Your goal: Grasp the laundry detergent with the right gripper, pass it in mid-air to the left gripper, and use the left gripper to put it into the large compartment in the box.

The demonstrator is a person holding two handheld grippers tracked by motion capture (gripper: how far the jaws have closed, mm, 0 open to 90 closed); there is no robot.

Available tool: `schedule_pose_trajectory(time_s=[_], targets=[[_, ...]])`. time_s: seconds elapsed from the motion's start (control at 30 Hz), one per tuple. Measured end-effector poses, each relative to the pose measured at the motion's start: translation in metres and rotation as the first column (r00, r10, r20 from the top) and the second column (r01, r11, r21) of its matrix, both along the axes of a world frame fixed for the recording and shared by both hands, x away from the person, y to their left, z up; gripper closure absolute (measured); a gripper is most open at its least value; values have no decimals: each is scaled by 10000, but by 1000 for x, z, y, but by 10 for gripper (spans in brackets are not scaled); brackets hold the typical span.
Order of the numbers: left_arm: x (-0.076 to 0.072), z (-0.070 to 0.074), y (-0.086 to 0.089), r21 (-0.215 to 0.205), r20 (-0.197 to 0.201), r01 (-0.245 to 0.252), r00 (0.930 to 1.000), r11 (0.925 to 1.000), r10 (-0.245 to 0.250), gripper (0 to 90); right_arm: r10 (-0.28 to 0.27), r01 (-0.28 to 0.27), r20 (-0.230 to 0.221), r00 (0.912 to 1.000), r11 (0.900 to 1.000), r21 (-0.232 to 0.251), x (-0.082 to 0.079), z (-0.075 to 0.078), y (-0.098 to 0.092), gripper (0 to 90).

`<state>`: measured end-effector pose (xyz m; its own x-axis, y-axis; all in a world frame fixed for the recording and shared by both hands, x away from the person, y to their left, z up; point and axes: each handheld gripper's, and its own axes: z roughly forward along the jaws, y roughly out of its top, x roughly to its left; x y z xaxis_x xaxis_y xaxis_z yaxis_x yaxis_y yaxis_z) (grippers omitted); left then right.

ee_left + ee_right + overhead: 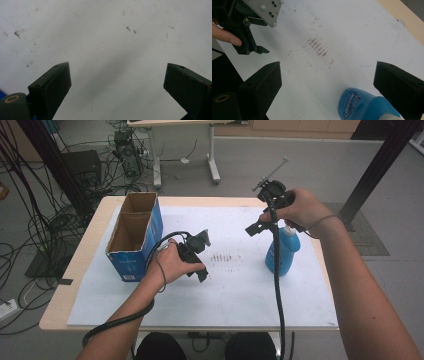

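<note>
White mat (240,290) bare around blue bottle (286,251); both tongs (200,262) (260,227) wide, empty

A pale wooden table (59,310) with rounded corners fills the middle of the high view. A large white paper sheet (235,295) covers most of its top, leaving bare wood along the left and right edges. A patch of dark brown smudged streaks (225,257) marks the sheet's centre. An open blue cardboard box (136,236) stands on the sheet's upper left. A translucent blue plastic bottle (284,251) stands right of centre.
</note>
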<state>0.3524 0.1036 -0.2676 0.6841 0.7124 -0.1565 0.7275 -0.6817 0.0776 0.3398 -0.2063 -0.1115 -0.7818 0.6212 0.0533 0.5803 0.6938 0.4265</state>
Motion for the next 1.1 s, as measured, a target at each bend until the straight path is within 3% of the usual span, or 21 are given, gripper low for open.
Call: schedule_pose_trajectory(time_s=[0.57, 1.1], targets=[[2, 1, -3, 43, -88, 67, 9999, 10000, -67, 79, -610, 608, 186, 9980, 9981, 97, -4, 10, -25, 78], [0, -2, -5, 18, -159, 46, 9999, 10000, -45, 78, -1331, 1328, 217, 9909, 9910, 155, -6, 15, -55, 78]])
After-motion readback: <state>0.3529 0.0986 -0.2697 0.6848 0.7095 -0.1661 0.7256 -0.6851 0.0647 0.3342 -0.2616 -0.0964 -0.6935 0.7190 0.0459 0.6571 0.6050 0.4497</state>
